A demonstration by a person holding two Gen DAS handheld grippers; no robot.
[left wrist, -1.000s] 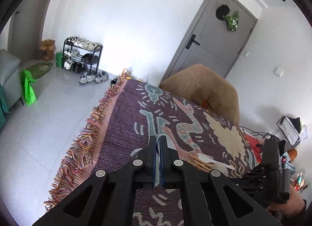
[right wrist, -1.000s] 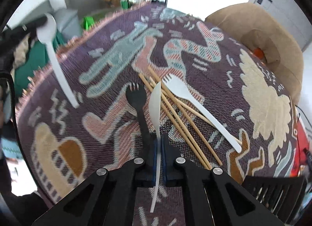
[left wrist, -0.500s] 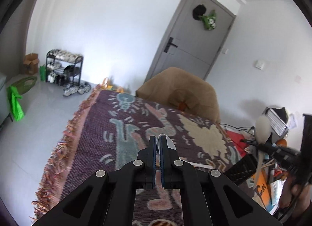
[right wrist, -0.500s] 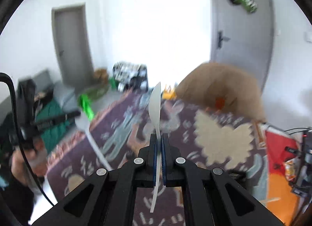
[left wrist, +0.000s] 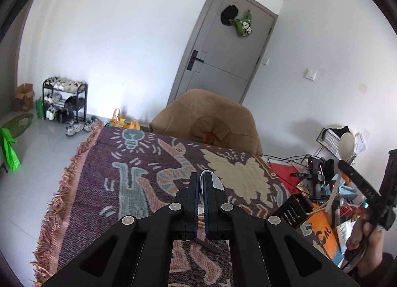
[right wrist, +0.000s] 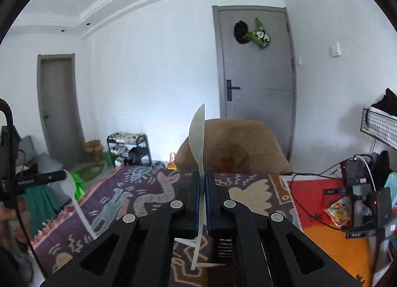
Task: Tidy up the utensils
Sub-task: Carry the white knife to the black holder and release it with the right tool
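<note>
My left gripper (left wrist: 203,183) is shut on a white plastic spoon (left wrist: 216,183), seen edge-on between the jaws; from the right wrist view the spoon (right wrist: 74,197) hangs handle down above the table's left side. My right gripper (right wrist: 203,180) is shut on a second white spoon (right wrist: 197,135), bowl up; in the left wrist view this spoon (left wrist: 346,145) is raised at the right above a black slotted holder (left wrist: 294,209). Wooden chopsticks (left wrist: 201,221) and a black utensil handle (left wrist: 206,244) lie on the patterned cloth (left wrist: 139,183) under my left gripper.
A brown padded chair (left wrist: 211,121) stands behind the table. To the right lie cables, electronics and snack packets on a red and orange mat (right wrist: 330,212). A wire rack (right wrist: 379,126) stands at the far right. A shoe rack (left wrist: 64,101) stands by the wall.
My right gripper has lifted its spoon from low over the utensil pile and tilted level toward the room. My left gripper has swung right and up with its spoon.
</note>
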